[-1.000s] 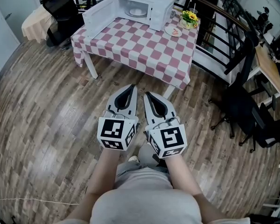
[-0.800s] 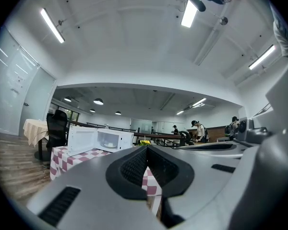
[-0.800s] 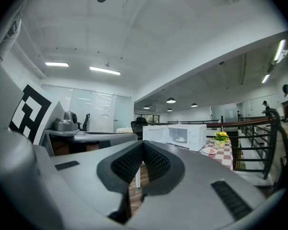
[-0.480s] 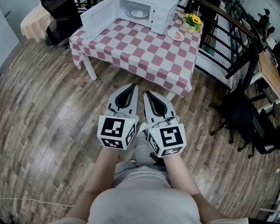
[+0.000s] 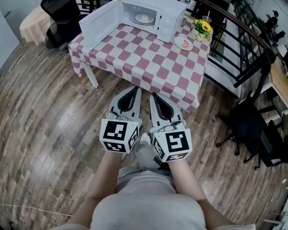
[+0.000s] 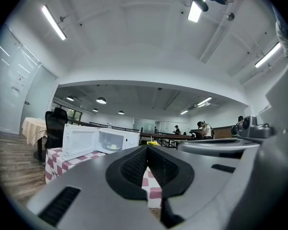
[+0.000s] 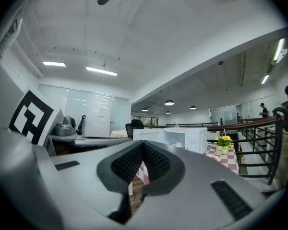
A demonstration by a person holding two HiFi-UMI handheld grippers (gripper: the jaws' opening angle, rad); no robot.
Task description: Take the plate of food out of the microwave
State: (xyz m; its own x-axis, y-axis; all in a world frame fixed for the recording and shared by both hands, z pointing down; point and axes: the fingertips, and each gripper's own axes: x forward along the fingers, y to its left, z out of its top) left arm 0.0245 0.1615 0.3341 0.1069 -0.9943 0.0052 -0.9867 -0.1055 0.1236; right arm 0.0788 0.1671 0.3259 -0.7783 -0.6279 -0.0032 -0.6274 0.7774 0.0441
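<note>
Fingers (image 6: pixel 132 167) on our left gripper (image 5: pixel 134 88) and right gripper (image 5: pixel 153 95) are shut tight, holding nothing. The round plate of food (image 5: pixel 144 18) lies flat inside the open microwave (image 5: pixel 170 8), far ahead of us.

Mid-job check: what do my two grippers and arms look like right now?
The left gripper and right gripper are pale grey tapering shells with black ribbed pads inside. Each carries a white cube with black square markers. The forearms are unsleeved; the top is light grey.
</note>
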